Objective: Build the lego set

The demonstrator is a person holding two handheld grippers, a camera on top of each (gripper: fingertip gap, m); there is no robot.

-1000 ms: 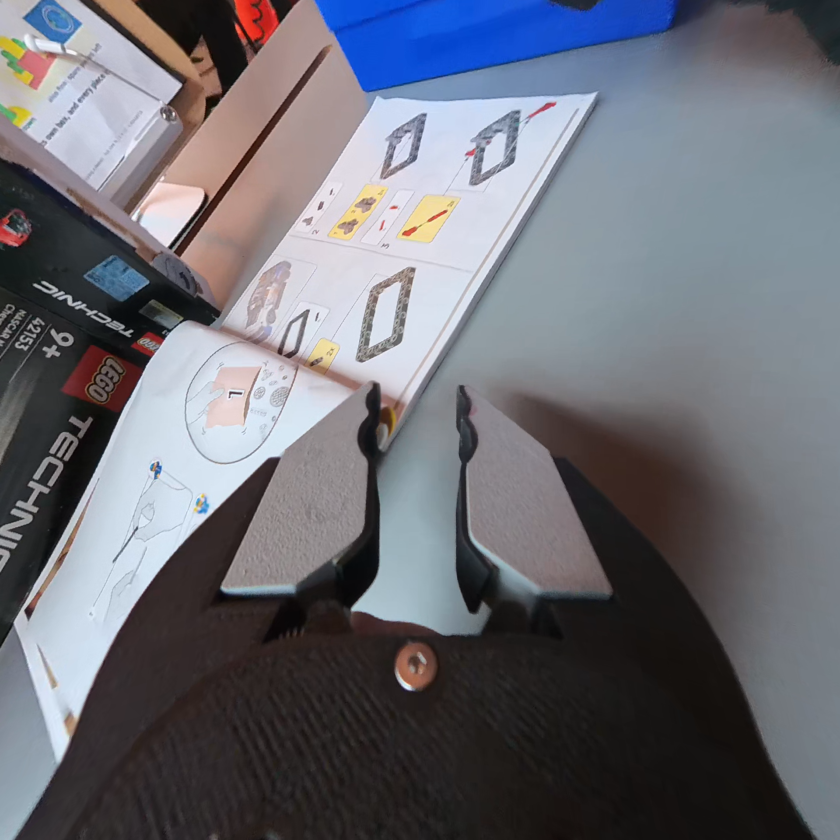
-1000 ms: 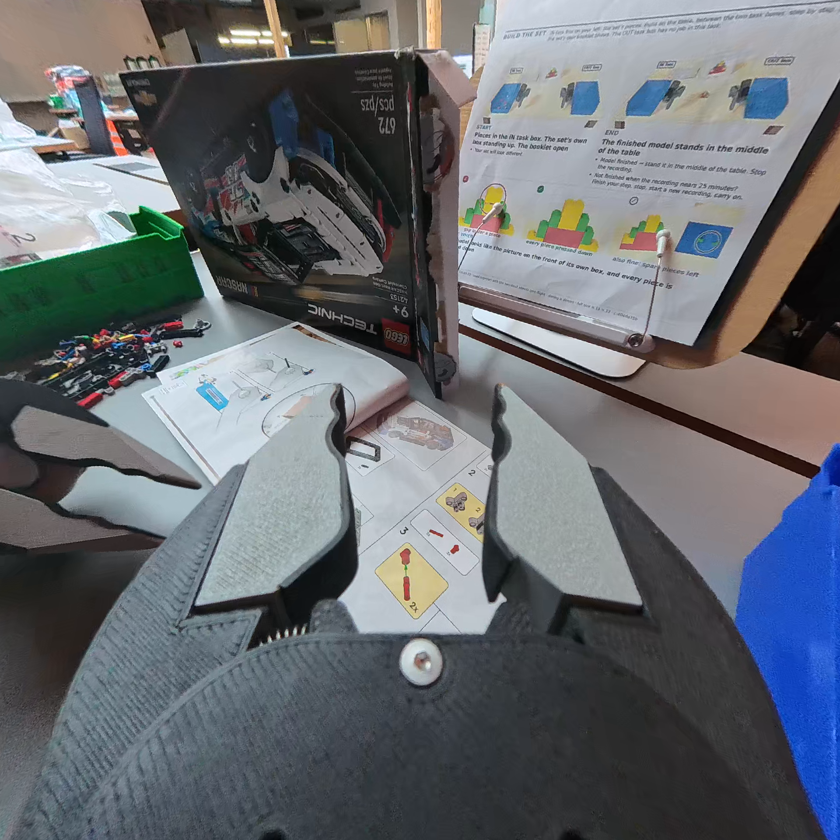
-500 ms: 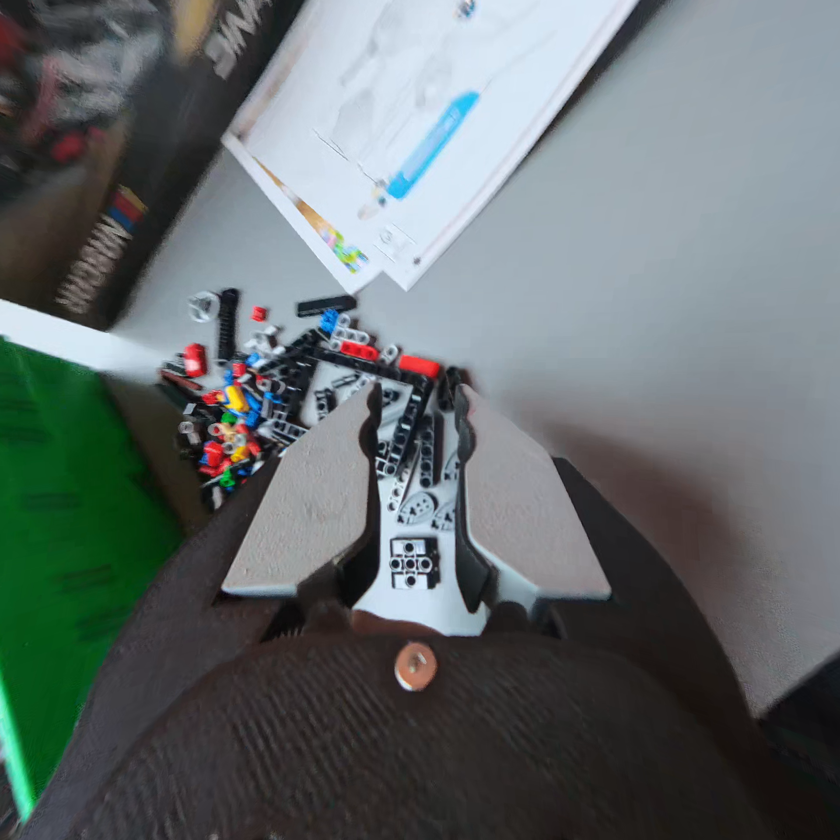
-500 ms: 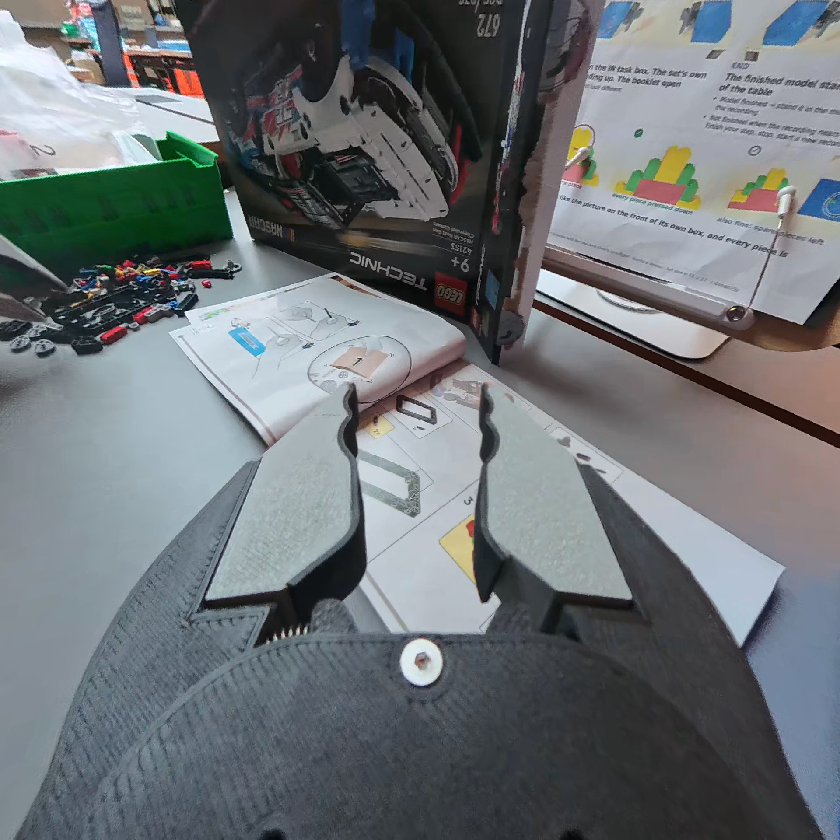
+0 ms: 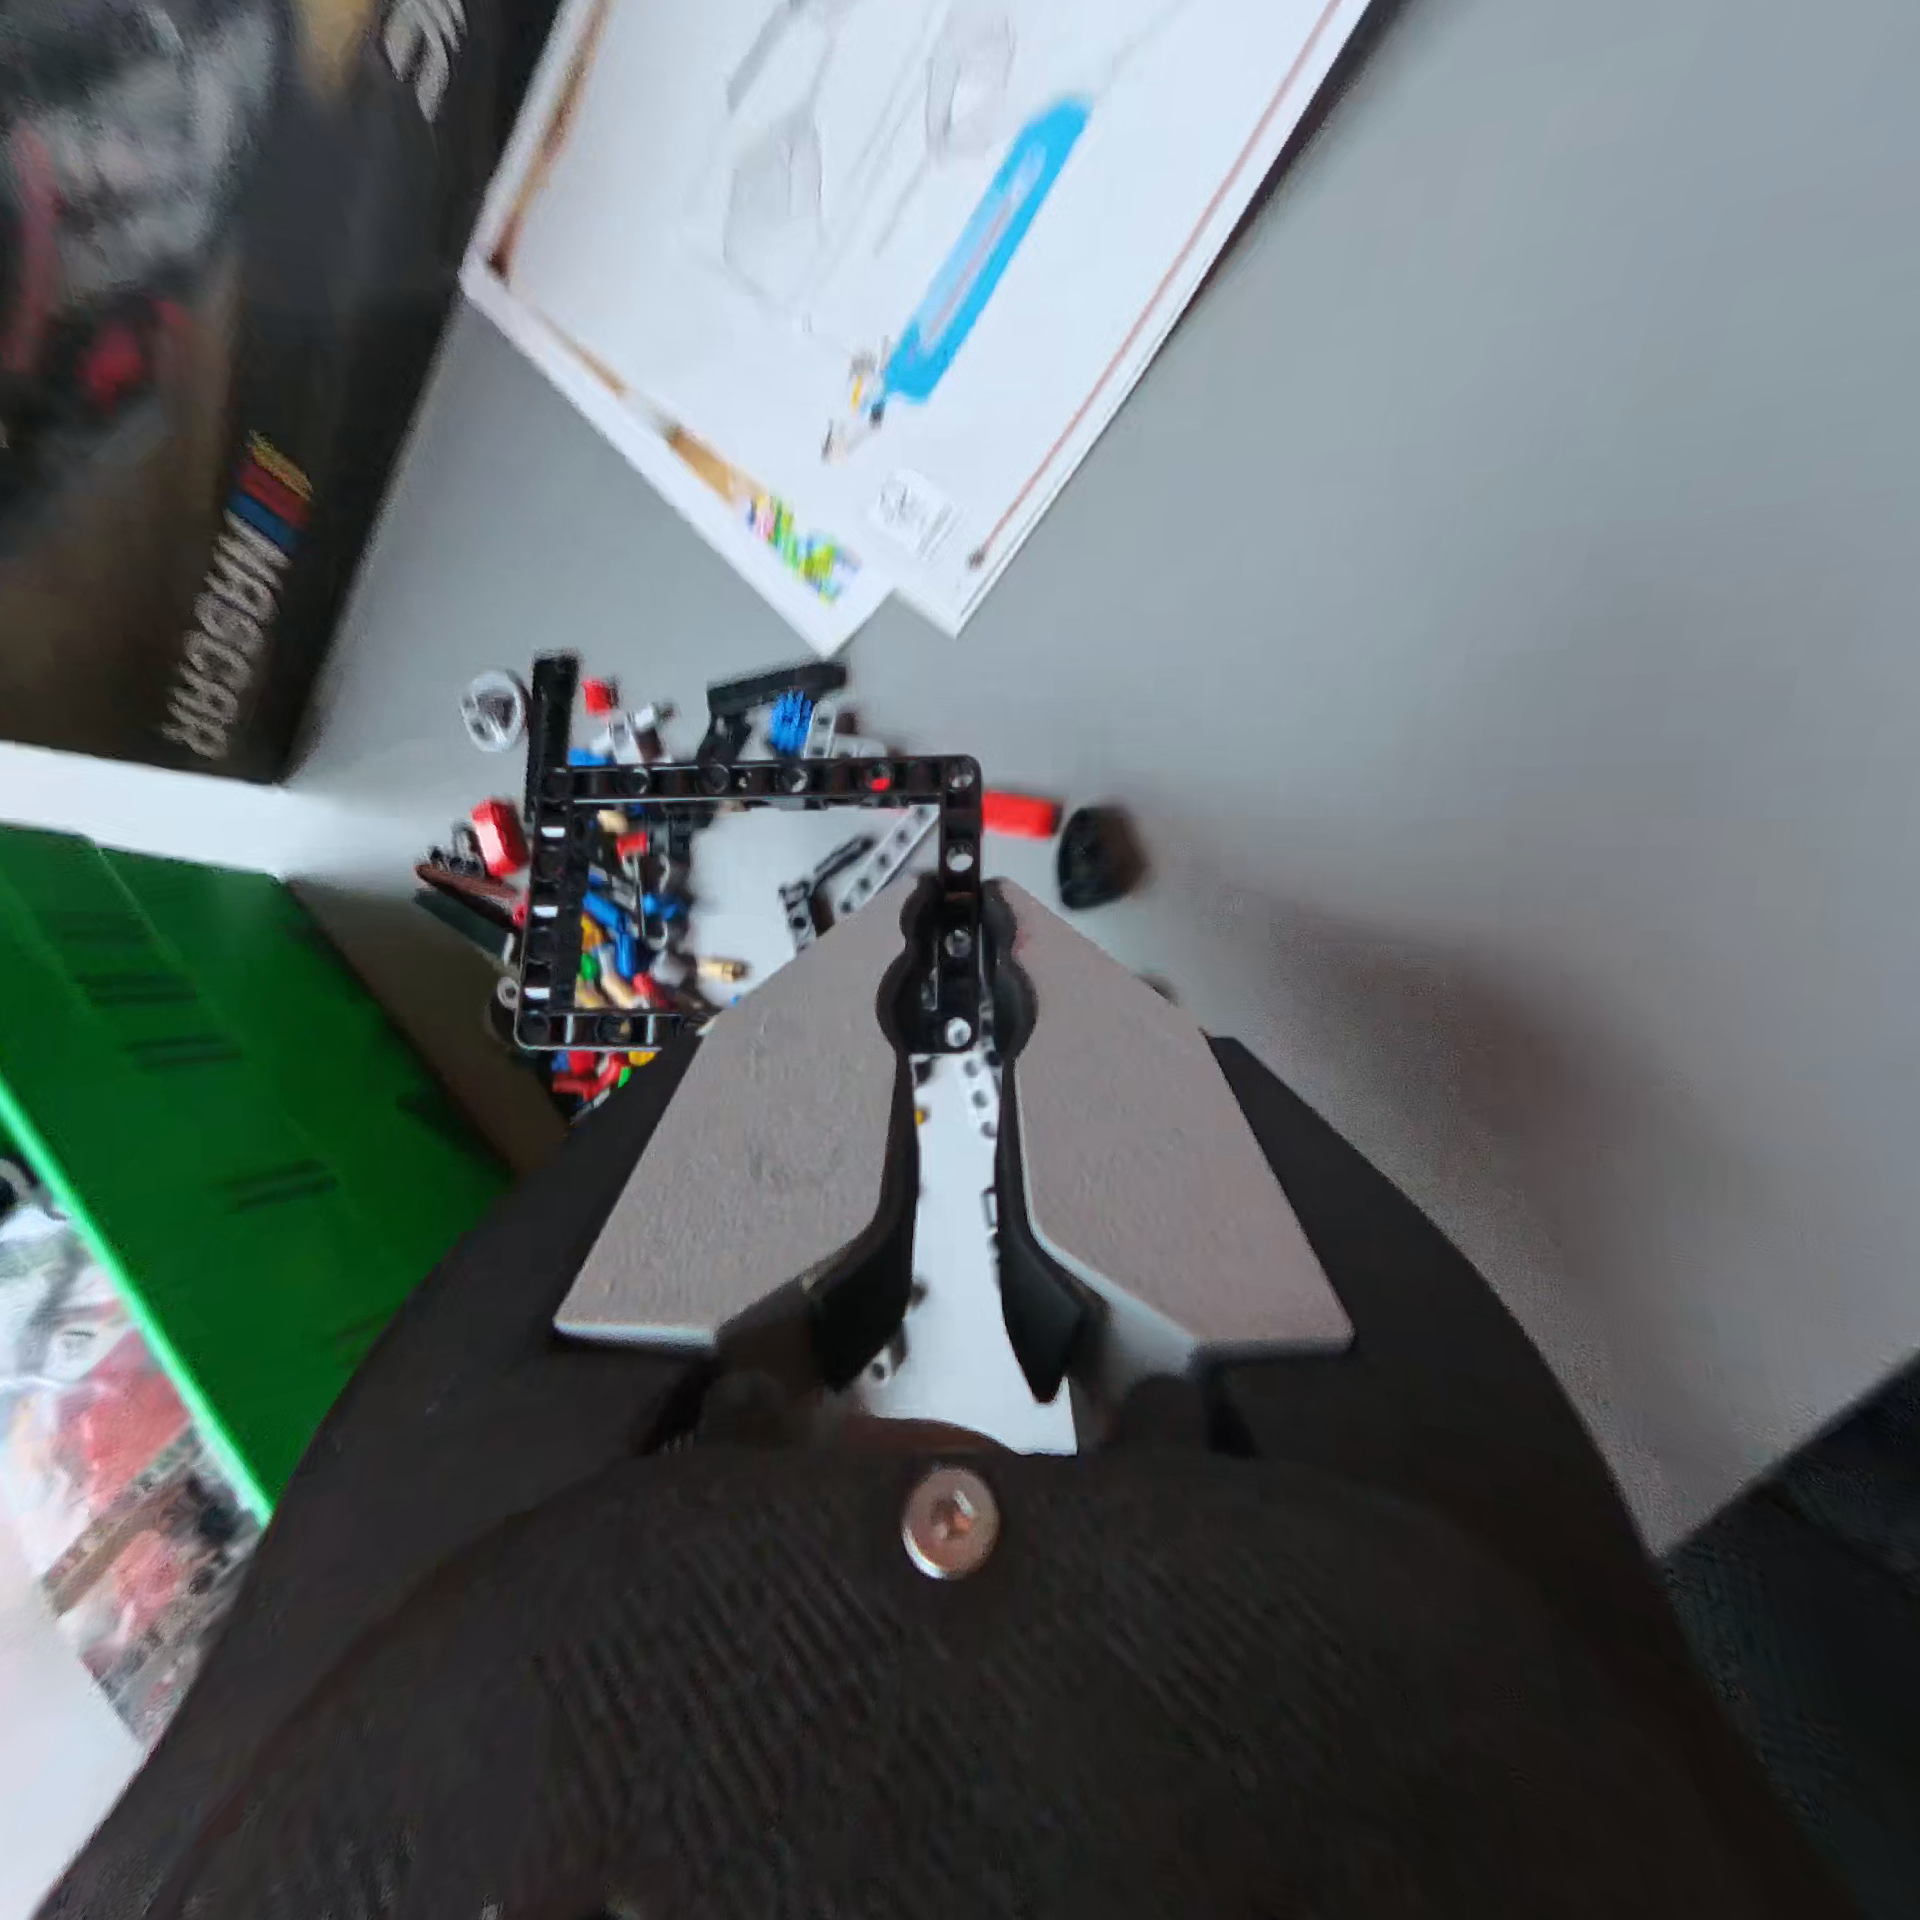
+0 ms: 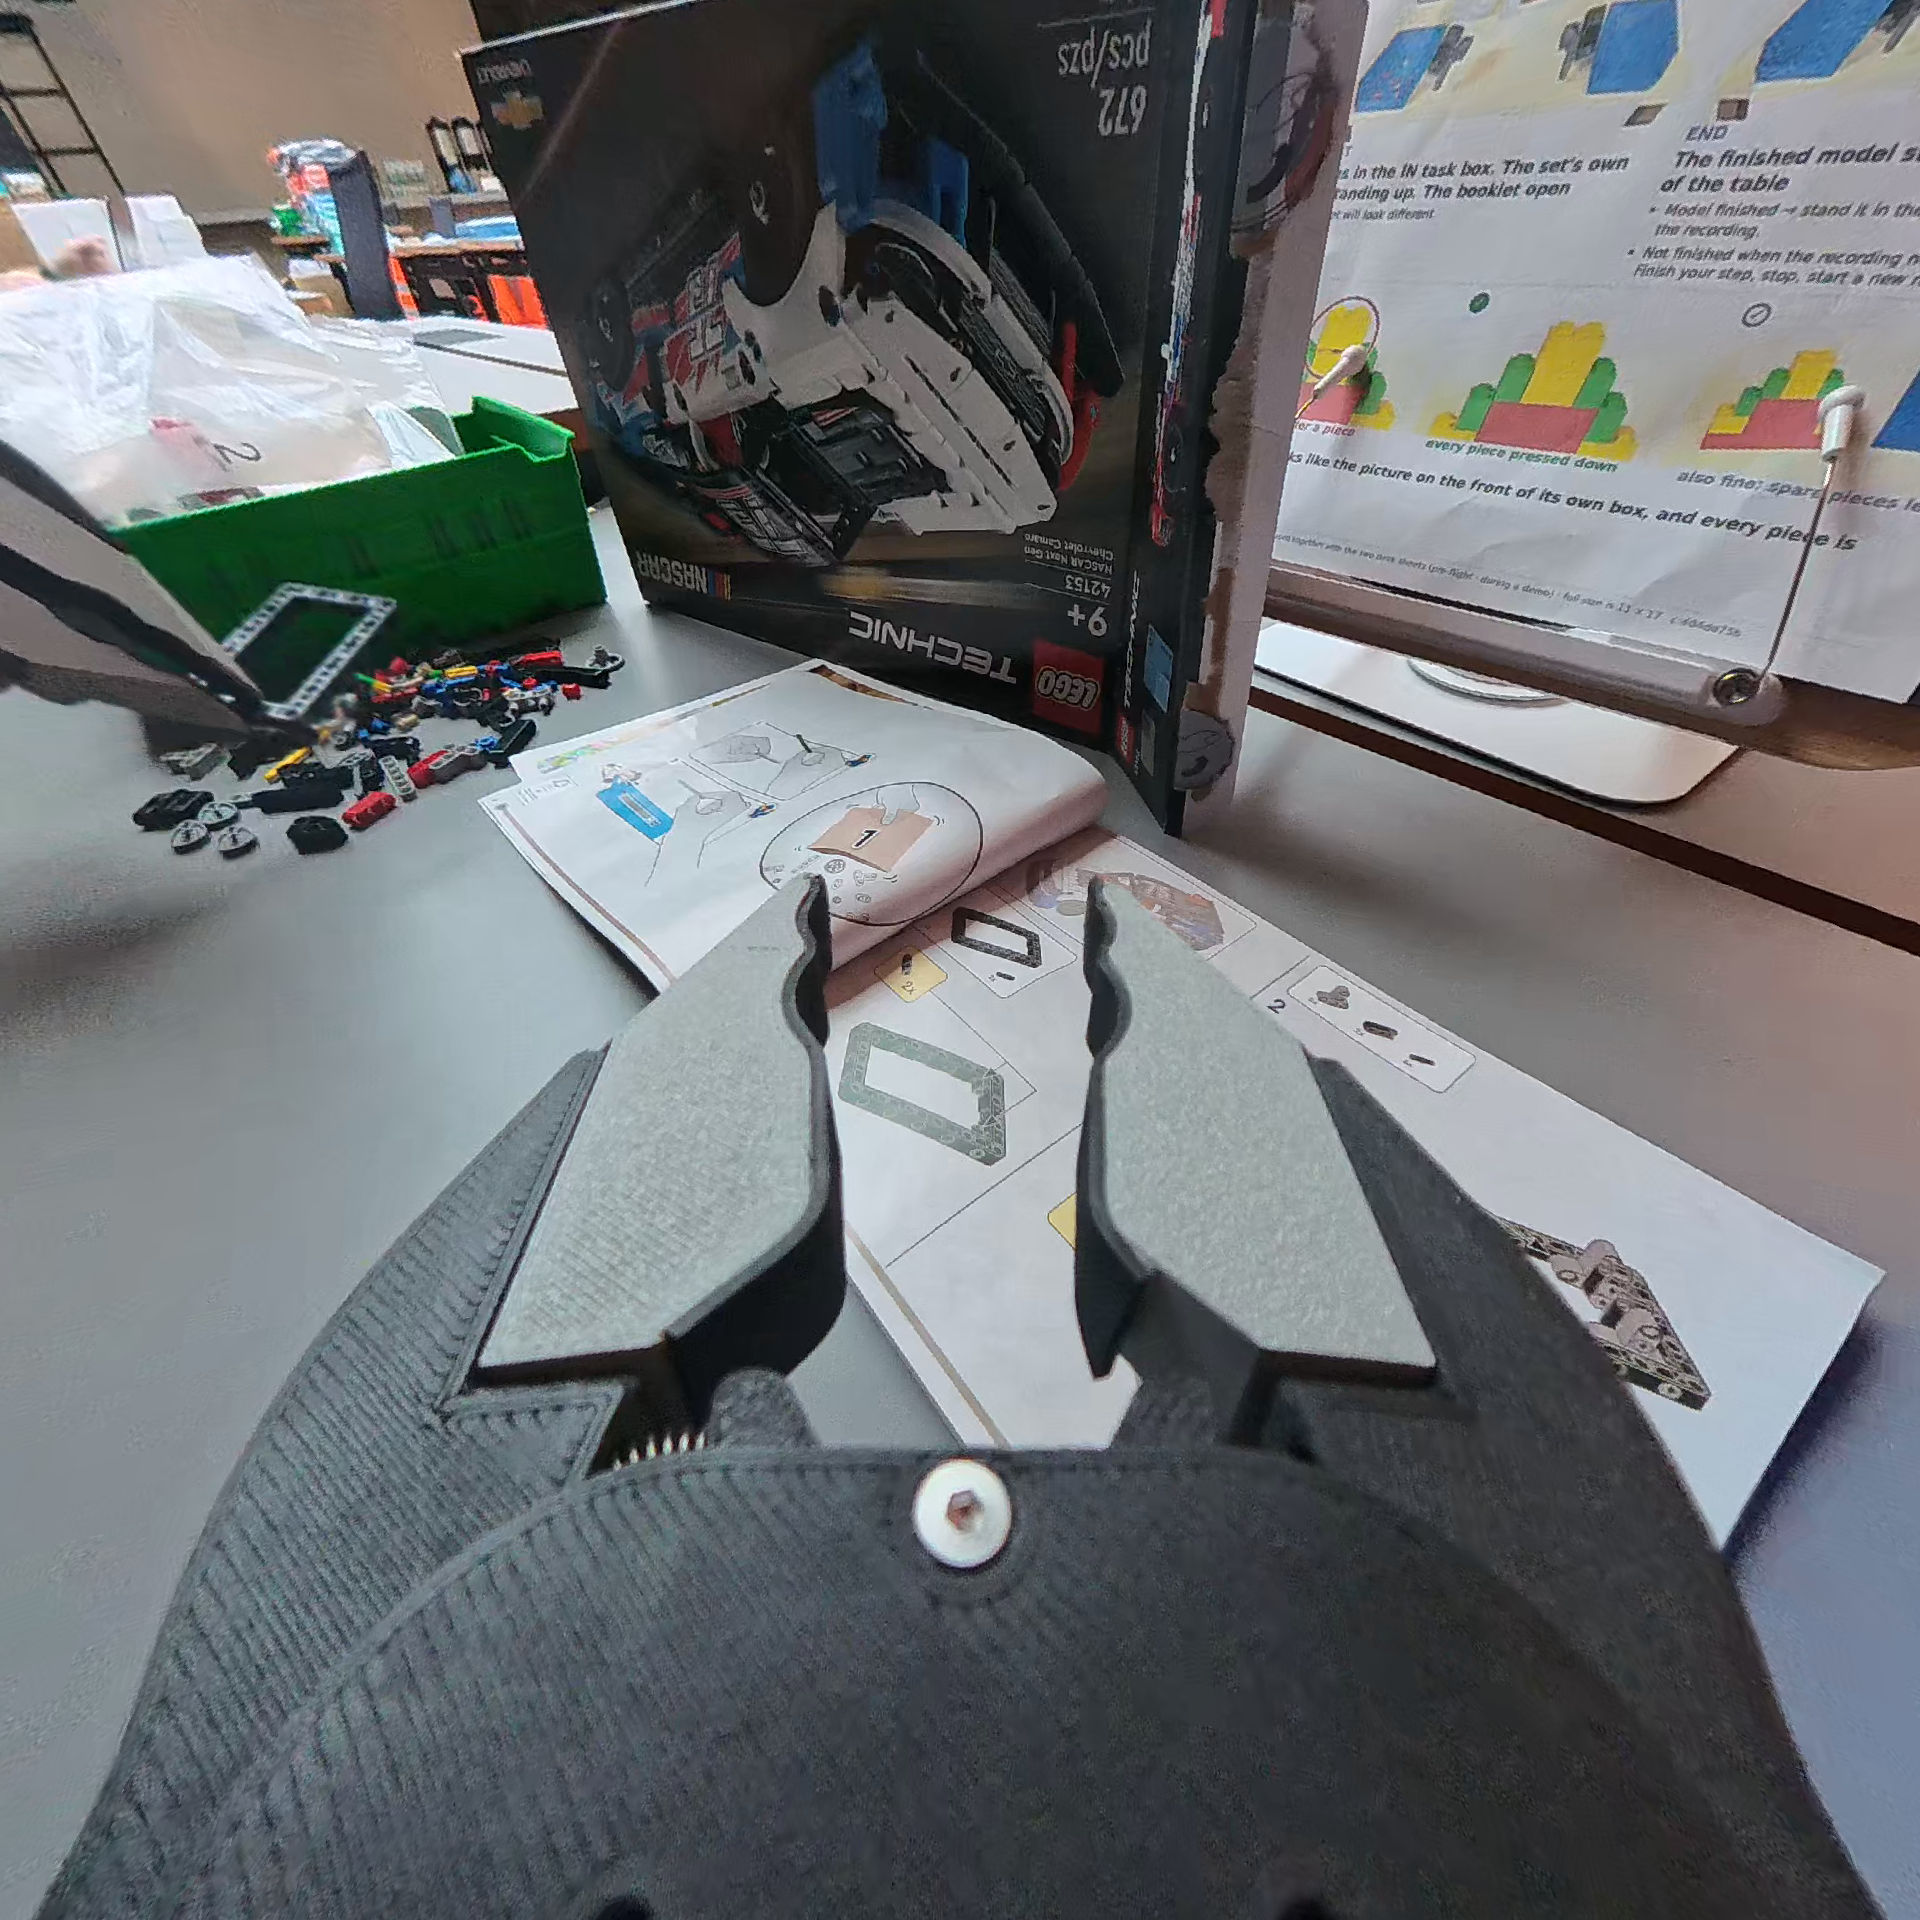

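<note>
A: Left tongs (image 5: 954, 971) have swung off the booklet (image 6: 935, 1039) and now pinch the black frame (image 5: 727, 883), lifted above the loose pieces (image 6: 364, 727).

B: Right tongs (image 6: 951, 971) hang open, empty, over the counter (image 6: 260, 1039). Build's barely begun, I'd say.

**Around the Work Area: Bin, Bags and Display Board**

A grey table (image 6: 260, 1039) is carrying everything in view. A green plastic bin (image 6: 416, 540) is sitting at its far left, and clear plastic bags (image 6: 187, 374) are bulging up out of it. To the right, a wooden display board (image 6: 1455, 623) is leaning back on a white base (image 6: 1507, 748) and is holding a printed sheet (image 6: 1610, 364) with coloured diagrams. A thin wire clip (image 6: 1803, 551) is pressing the sheet against the board. Far behind, blurred workbenches (image 6: 457, 270) with orange and dark items are filling a large room. In the left wrist view the bin is showing as a blurred green wall beside the table's surface.
</note>
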